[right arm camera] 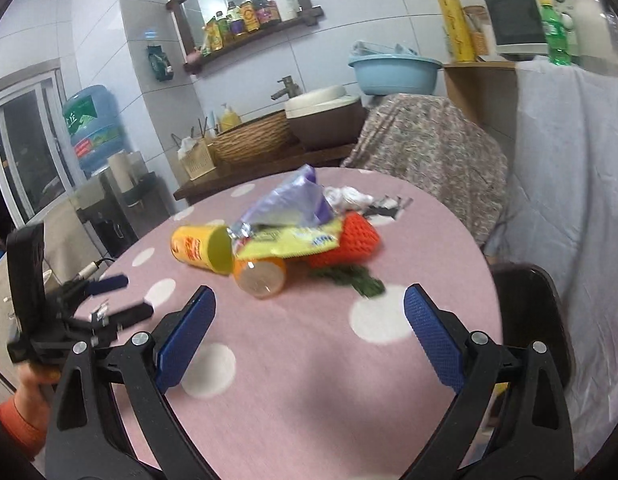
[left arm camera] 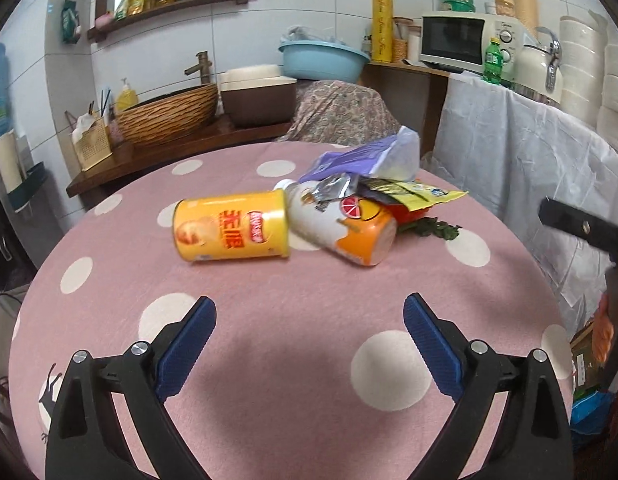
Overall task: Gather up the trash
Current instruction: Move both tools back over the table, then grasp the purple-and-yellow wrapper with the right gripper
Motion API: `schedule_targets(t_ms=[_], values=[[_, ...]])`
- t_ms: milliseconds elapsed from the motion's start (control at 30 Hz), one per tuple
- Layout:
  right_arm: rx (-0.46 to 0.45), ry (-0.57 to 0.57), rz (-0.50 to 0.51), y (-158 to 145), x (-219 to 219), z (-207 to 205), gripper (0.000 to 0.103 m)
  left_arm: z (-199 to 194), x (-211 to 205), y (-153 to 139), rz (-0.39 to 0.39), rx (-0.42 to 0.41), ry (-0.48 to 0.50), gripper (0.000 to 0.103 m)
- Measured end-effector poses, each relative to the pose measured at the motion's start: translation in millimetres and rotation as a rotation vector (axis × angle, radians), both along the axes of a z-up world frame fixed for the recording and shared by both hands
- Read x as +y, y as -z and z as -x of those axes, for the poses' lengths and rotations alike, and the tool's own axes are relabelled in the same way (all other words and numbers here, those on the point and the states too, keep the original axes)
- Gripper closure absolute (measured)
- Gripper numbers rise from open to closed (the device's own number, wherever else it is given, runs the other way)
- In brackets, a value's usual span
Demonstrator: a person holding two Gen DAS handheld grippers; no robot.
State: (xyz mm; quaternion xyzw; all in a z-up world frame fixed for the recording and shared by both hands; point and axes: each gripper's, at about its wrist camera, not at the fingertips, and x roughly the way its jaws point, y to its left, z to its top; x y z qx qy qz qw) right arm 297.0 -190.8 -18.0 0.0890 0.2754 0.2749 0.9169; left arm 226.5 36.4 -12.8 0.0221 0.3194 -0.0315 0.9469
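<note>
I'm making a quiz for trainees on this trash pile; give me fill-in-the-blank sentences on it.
1. The yellow chip can lies on its ____.
2. The tablecloth is pink with ____ dots.
3. Both the left gripper and the right gripper hold ____.
4. The purple bag lies ____ the pile.

Missing: side; white; nothing; on top of

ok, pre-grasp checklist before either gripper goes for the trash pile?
1. left gripper open, nothing between pads: ok.
2. right gripper open, nothing held: ok.
3. yellow can lying on its side at the near edge of the pile, top unobstructed: ok.
4. orange-and-white bottle free to lift: not ok, wrappers lie over it.
5. purple bag on top of the pile, exposed: ok.
6. Bin or bag to drop trash into: cannot tell, none in view.
</note>
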Motion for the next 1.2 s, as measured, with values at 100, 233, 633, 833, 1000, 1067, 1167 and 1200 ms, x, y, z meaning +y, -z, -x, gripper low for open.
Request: schedule_targets(t_ms=[100, 233, 633, 833, 1000, 1067, 1167, 1200], values=[[0.015, -0.01, 0.012, -4.4, 20.1, -19.9, 0.009, 1.4, 6.8, 0.5, 0.001, -0.009, 0.0, 0.009], [0.007, 0.015, 0.052, -11.9, 42.4, -43.5, 0.009, 1.6, 13.6, 1.5, 0.015, -0.011, 0.002, 0.009], [0.095, 0.057, 0.052, -11.0, 86.0, -122.0, 0.023, -4.7, 5.9, 6.6, 0.011, -0.006, 0.055, 0.009], [0.134, 0.048, 0.048, -0.1, 90.0, -135.1, 0.06, -7.6, -6.0, 10.3, -0.043, -0.003, 0.104, 0.009], [0.091, 0.039, 0.059, -2.2, 89.2, -126.5, 0.068, -8.2, -13.7, 13.3, -0.056, -0.003, 0.127, 0.009], [0.075, 0.03, 0.054, -4.5, 88.5, -122.1, 0.076, -8.9, -16.2, 14.0, -0.055, -0.005, 0.132, 0.009], [0.036, 0.024, 0.056, -11.8, 86.5, -113.6, 0.077, -8.9, -20.5, 13.9, -0.068, -0.018, 0.148, 0.009], [0.021, 0.022, 0.053, -15.3, 85.0, -110.1, 0.078, -8.5, -22.6, 13.9, -0.075, -0.024, 0.153, 0.009]])
